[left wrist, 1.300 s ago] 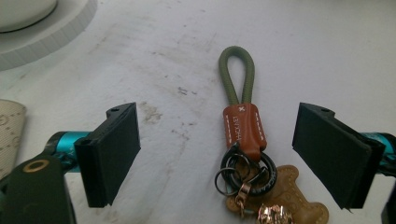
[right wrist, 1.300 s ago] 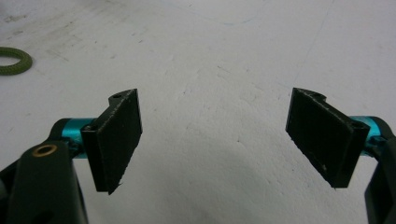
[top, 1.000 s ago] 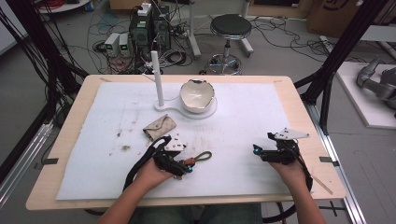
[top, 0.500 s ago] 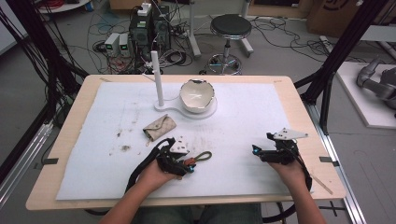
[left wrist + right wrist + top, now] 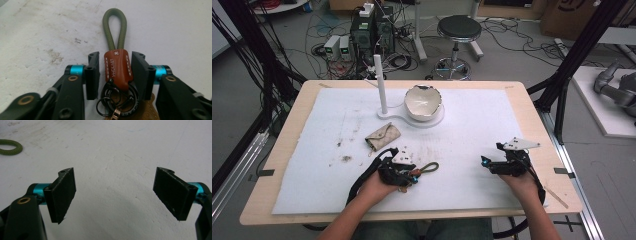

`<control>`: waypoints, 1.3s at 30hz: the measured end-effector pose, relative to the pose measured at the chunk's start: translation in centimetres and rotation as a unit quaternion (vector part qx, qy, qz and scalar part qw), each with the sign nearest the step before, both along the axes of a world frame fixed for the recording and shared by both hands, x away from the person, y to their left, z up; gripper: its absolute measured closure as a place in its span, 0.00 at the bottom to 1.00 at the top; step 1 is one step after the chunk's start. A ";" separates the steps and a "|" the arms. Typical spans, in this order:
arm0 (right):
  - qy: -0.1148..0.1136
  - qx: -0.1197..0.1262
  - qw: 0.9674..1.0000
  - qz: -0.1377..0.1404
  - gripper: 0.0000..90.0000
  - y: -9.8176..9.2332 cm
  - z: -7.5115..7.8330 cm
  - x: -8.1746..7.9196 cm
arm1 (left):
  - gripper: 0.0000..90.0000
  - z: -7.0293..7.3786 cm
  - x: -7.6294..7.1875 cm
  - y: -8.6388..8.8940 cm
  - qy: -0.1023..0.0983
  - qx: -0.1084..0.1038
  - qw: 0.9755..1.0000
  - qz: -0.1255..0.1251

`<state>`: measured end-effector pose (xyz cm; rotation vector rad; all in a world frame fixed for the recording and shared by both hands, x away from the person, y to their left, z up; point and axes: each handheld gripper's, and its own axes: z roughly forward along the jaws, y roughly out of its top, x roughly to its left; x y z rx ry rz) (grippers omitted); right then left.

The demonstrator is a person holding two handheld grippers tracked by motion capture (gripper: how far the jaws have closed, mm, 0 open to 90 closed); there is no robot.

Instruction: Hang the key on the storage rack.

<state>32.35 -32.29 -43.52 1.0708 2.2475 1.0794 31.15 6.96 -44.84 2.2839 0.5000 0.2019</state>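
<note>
— Brown leather, that tab on the keychain (image 5: 117, 67)?
— Yes, with an olive cord loop (image 5: 115, 27) running forward from it. It sits between the jaws of the left gripper (image 5: 404, 172); they stand close on either side, a thin gap showing on the left.
— And the hand's pose?
— Left forearm comes in from the bottom, angled right, gripper low on the white mat (image 5: 472, 125). The right gripper (image 5: 492, 162) points left, jaws wide apart, holding nothing.

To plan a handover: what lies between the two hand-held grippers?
High view: only bare white mat between left hand-held gripper and right hand-held gripper.
</note>
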 end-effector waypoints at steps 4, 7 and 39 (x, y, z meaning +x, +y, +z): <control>-0.001 -0.001 1.000 0.001 0.21 0.1 0.0 0.0 | 0.73 0.0 -0.1 -0.1 -0.006 0.002 1.000 -0.003; 0.001 -0.001 1.000 0.001 0.21 0.1 0.0 0.0 | 0.75 0.0 -0.2 -0.1 -0.012 0.004 1.000 -0.010; 0.006 -0.010 1.000 0.011 0.21 1.3 -0.3 0.5 | 0.78 7.4 0.5 6.7 -0.121 -0.099 0.984 0.087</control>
